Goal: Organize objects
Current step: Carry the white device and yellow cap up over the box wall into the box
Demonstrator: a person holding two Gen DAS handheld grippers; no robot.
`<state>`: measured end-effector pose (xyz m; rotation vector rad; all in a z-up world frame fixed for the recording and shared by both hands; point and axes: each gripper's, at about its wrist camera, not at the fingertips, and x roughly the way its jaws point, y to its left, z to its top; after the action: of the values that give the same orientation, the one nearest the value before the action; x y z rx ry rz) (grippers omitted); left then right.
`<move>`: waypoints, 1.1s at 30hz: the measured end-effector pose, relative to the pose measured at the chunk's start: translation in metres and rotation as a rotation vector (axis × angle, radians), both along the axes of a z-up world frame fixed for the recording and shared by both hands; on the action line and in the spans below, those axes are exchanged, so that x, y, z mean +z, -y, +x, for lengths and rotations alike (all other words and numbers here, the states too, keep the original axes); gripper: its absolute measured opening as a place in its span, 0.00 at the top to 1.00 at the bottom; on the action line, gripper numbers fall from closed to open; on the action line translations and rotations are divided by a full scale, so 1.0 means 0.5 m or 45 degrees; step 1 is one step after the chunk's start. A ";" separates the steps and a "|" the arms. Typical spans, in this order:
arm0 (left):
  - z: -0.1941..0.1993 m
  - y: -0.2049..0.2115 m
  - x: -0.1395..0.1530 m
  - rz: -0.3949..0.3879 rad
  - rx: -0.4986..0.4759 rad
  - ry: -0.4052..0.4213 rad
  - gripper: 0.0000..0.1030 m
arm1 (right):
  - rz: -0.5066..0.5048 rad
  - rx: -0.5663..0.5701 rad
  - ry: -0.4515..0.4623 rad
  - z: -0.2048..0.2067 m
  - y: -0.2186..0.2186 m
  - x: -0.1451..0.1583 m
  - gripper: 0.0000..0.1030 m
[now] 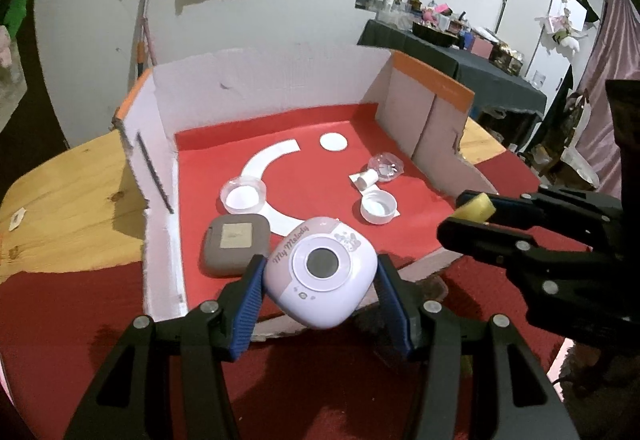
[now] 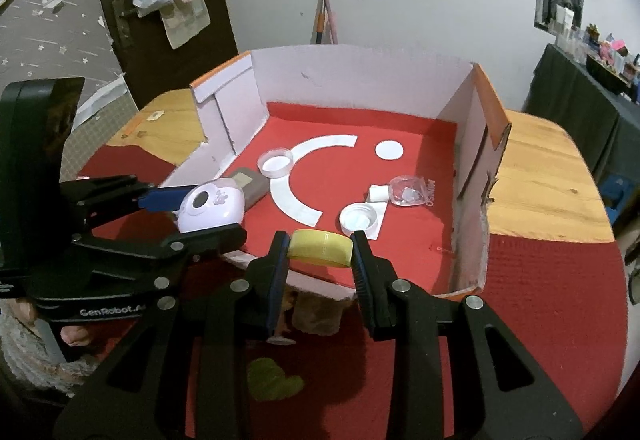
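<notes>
My left gripper (image 1: pixel 320 282) is shut on a lilac "My Melody" case (image 1: pixel 322 272), held above the near edge of the open cardboard box (image 1: pixel 264 80); the case also shows in the right wrist view (image 2: pixel 210 206). My right gripper (image 2: pixel 320 254) is shut on a yellow lid (image 2: pixel 320 248), held over the box's near edge; the lid also shows in the left wrist view (image 1: pixel 476 206). On the box's red floor lie a grey square case (image 1: pixel 234 246), a clear round dish (image 1: pixel 243 195), a white cap (image 1: pixel 378 207) and a small clear bottle (image 1: pixel 384 170).
White paper shapes, an arc (image 1: pixel 268 176) and a dot (image 1: pixel 333 141), are stuck on the box floor. The box stands on a wooden table (image 2: pixel 548 176) with a red cloth (image 2: pixel 552 304). A cluttered dark table (image 1: pixel 460 52) stands at the back right.
</notes>
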<state>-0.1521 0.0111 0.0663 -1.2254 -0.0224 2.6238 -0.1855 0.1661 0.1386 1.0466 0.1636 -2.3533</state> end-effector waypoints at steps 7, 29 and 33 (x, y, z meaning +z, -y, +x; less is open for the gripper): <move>-0.026 -0.005 -0.022 -0.013 -0.017 0.046 0.45 | 0.019 -0.008 0.054 -0.033 -0.001 -0.025 0.71; -0.067 -0.007 -0.057 -0.012 -0.070 0.144 0.45 | 0.042 0.038 0.180 -0.091 0.025 -0.080 0.71; -0.078 -0.005 -0.061 -0.012 -0.060 0.161 0.45 | 0.041 0.031 0.197 -0.101 0.024 -0.085 0.71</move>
<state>-0.1912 0.0138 0.0357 -1.3760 -0.0038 2.5060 -0.2360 0.1541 0.0962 1.2296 0.1556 -2.2441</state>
